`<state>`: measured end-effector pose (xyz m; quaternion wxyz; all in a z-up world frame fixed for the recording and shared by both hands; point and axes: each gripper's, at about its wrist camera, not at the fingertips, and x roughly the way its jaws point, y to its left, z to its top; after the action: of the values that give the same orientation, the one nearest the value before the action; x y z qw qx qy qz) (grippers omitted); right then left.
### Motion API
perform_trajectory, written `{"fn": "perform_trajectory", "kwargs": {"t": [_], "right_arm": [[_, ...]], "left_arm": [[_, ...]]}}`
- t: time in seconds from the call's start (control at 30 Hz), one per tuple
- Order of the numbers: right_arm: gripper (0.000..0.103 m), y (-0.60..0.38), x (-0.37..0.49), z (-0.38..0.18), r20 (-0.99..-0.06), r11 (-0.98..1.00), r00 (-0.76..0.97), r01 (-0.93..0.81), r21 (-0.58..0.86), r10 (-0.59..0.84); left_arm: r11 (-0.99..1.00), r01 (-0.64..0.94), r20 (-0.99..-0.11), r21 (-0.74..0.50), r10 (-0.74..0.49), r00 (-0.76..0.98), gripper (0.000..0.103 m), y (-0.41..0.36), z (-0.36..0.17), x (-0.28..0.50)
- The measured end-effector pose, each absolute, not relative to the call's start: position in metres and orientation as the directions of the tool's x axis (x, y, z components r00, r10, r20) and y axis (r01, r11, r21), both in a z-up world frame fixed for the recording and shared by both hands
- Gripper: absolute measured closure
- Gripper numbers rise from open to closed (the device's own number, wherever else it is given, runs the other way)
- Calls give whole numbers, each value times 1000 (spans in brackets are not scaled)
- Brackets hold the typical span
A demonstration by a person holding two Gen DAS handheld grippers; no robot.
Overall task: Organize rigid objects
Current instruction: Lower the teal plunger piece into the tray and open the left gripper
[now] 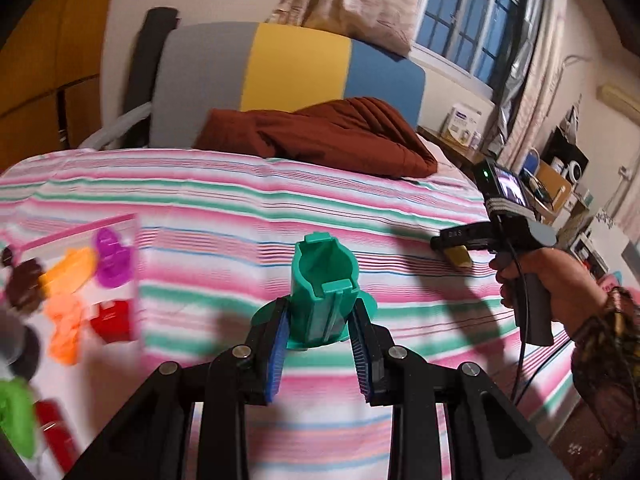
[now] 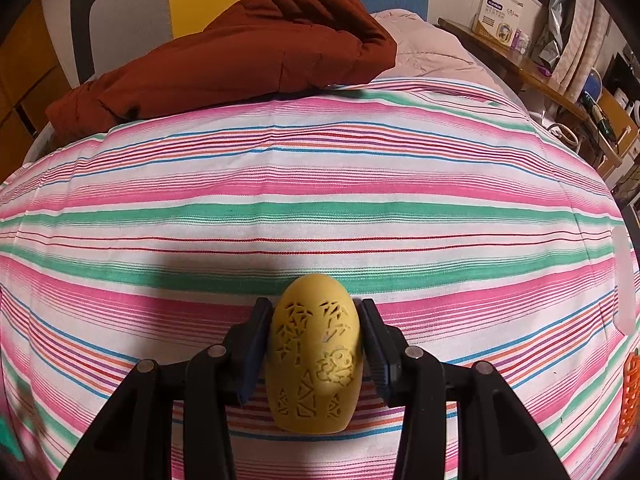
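Both jaws loaded — I'm carrying over the striped bedspread [image 2: 320, 184].

Left gripper [image 1: 318, 324] clamps the green holder [image 1: 324, 296]; right gripper [image 2: 316, 340] squeezes the yellow egg [image 2: 314, 356]. I'd keep both level, then steer toward the bagged toys [image 1: 80, 280] — no tilting.

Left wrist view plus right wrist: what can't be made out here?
- Bag of coloured pieces, left wrist view: motion blur; shapes unreadable, lower ones cut by the frame edge.
- Teal holder in the left claw: its base is hidden behind the pads.
- Yellow egg in the right claw: far side unseen.
- Orange piece, right wrist view: cut off by the lens edge.
- Box print: too small.
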<state>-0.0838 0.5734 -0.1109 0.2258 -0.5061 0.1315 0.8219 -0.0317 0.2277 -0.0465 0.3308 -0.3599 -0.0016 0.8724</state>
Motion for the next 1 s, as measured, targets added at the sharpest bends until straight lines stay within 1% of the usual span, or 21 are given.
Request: {"fn": "perform_trajectory", "kwargs": {"t": [0.2,0.3,0.4,0.47,0.7,0.8,0.83,1.0], "right_arm": [[59,574,-79,-112,-888,-864,-393,-504,-8,238],[59,573,-77,-112,-888,-863,-392,-505,-12,241],[59,573,-76,-112,-887,-862,-391,-507,-15,245],[59,572,-75,-113,-887,-862,-390,-506,-18,248],[59,572,-72,-113,-889,-860,-386,-509,-19,248],[59,571,-70,-112,-892,-858,-380,-514,-16,244],[59,572,-69,-112,-895,-855,-377,-518,-11,240],[59,569,-67,-110,-900,-851,-387,-524,36,200]], "left_arm": [[-835,-485,-628,-260,528,-572,73,168,-38,-38],[-867,-430,-642,-253,483,-595,73,143,-42,-43],[-892,-375,-675,-252,440,-592,73,125,-54,-51],[-901,-351,-689,-255,424,-587,73,119,-61,-56],[-936,-320,-729,-144,319,-605,74,119,-76,-69],[-937,-308,-745,-163,322,-584,77,113,-78,-68],[-937,-314,-743,-153,318,-588,78,113,-78,-66],[-935,-333,-732,-122,311,-606,78,115,-79,-62]]}}
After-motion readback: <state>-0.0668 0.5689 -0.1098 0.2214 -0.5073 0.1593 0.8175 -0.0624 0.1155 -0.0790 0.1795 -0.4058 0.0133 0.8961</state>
